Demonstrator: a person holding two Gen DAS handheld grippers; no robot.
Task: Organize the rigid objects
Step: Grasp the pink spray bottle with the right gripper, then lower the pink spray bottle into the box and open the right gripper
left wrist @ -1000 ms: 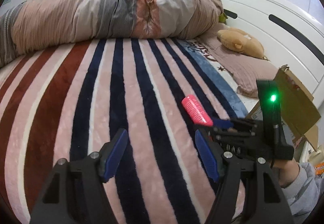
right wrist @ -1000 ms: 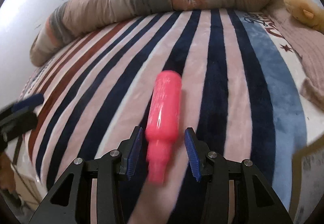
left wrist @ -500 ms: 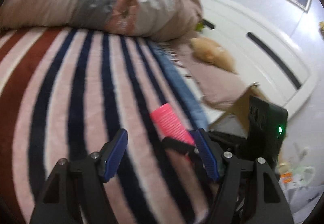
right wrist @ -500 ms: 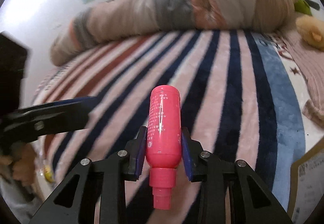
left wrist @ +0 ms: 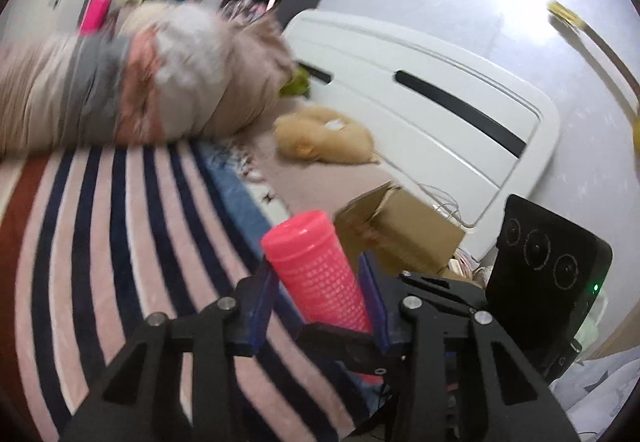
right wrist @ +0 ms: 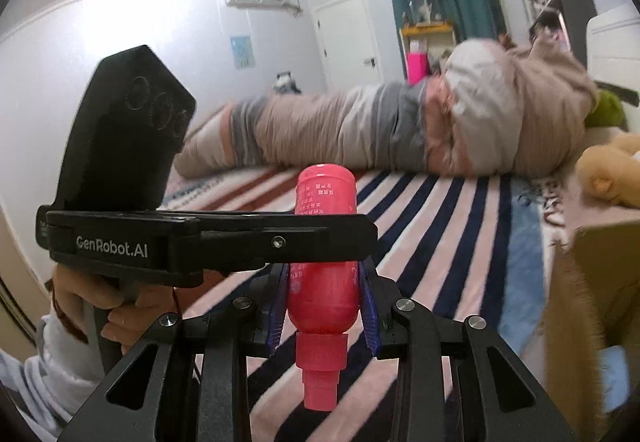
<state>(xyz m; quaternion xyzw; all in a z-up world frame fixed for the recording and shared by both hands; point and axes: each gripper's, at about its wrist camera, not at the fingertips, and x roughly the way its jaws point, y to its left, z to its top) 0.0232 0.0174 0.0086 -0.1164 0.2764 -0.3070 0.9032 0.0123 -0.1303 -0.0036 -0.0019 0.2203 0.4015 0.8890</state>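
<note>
two grippers meet on one pink bottle above the bed. striped blanket (left wrist: 120, 242) in pink, navy and rust covers the mattress, with a rolled beige and grey quilt (right wrist: 400, 130) lying along its far edge. white headboard (left wrist: 440, 102) stands beyond the pillow end, a tan plush toy (left wrist: 324, 138) resting near it. cardboard box (left wrist: 404, 238) sits open at the bedside, just beyond the bottle in the left wrist view.

right gripper (right wrist: 324, 310): blue pads pressed against both sides of the pink bottle (right wrist: 324, 282), near its shoulder, narrow cap end pointing back toward the camera. bottle is held clear of the blanket.

left gripper (left wrist: 318, 306): fingers closed in on the bottle body from either side, blue pads (left wrist: 260, 306) at or against its textured surface; whether firm contact is made cannot be told. it crosses in front of the bottle in the right wrist view.
</note>
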